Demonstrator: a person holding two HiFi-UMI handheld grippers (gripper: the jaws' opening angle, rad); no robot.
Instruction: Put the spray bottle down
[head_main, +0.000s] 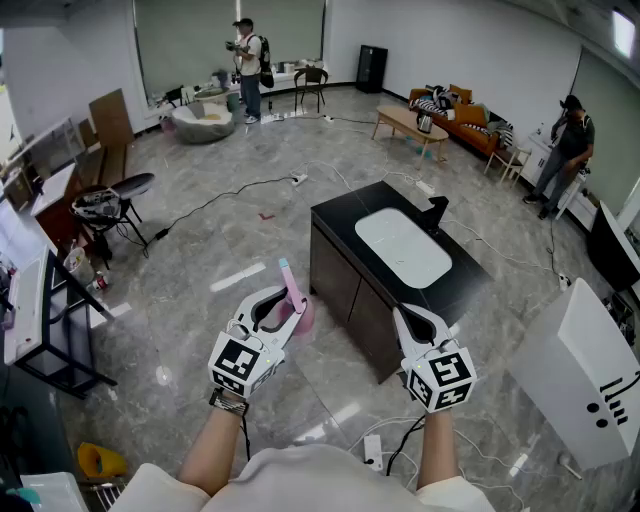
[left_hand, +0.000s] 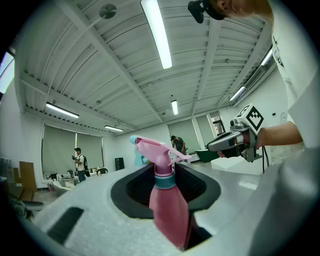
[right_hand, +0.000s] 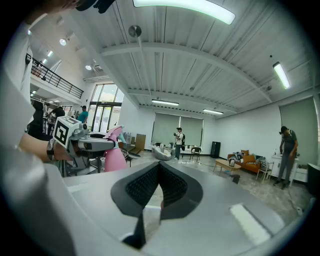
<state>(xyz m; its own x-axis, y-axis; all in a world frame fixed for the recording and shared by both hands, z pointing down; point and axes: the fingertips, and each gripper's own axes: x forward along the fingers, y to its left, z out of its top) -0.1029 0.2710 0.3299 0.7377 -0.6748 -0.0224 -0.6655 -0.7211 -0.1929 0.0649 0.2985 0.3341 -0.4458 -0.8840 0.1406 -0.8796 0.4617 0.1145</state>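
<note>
My left gripper (left_hand: 165, 185) has its jaws clamped on the pink spray bottle (left_hand: 170, 215), which stands upright between the pads with its trigger head poking up past them. My right gripper (right_hand: 159, 167), off to the left one's right and apart from it, has its jaws pressed together on nothing. A black counter (head_main: 338, 215) lies ahead of and below both.

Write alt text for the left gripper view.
A pink spray bottle with a teal collar stands upright, clamped in the left gripper, nozzle pointing left. At right is the right gripper; behind are ceiling strip lights and two distant people.
</note>
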